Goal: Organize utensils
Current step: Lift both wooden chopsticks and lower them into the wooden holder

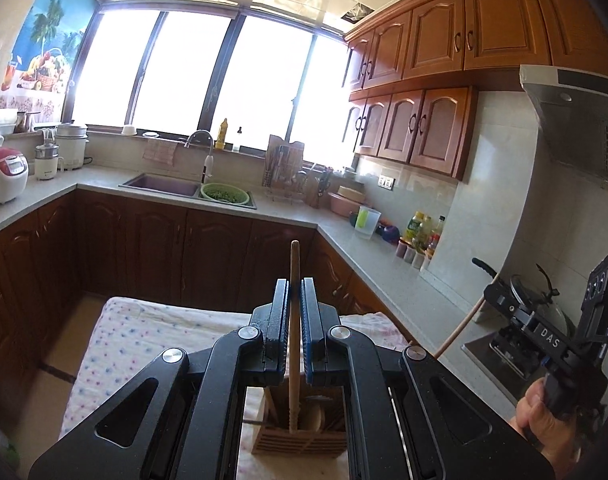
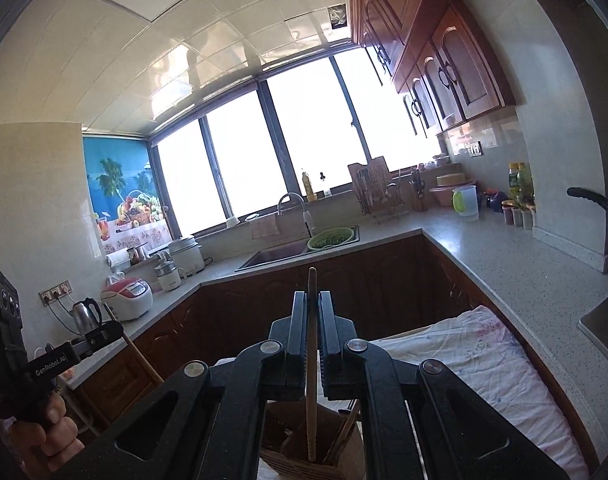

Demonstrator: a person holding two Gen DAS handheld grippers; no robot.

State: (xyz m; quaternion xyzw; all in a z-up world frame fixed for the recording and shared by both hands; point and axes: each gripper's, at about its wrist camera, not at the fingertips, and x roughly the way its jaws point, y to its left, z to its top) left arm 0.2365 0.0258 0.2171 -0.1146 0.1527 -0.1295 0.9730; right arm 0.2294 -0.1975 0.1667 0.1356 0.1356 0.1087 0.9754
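Firmly closed, left gripper [image 1: 294, 292] fingers clamp a wooden utensil handle [image 1: 294, 264], right gripper [image 2: 312, 304] fingers clamp another handle [image 2: 312, 280]

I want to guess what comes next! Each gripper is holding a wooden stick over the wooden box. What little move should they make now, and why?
Probably lower both straight down. The left gripper and right gripper are each shut on a stick standing upright, with the lower ends already inside the box, so a short descent should seat them before letting go.
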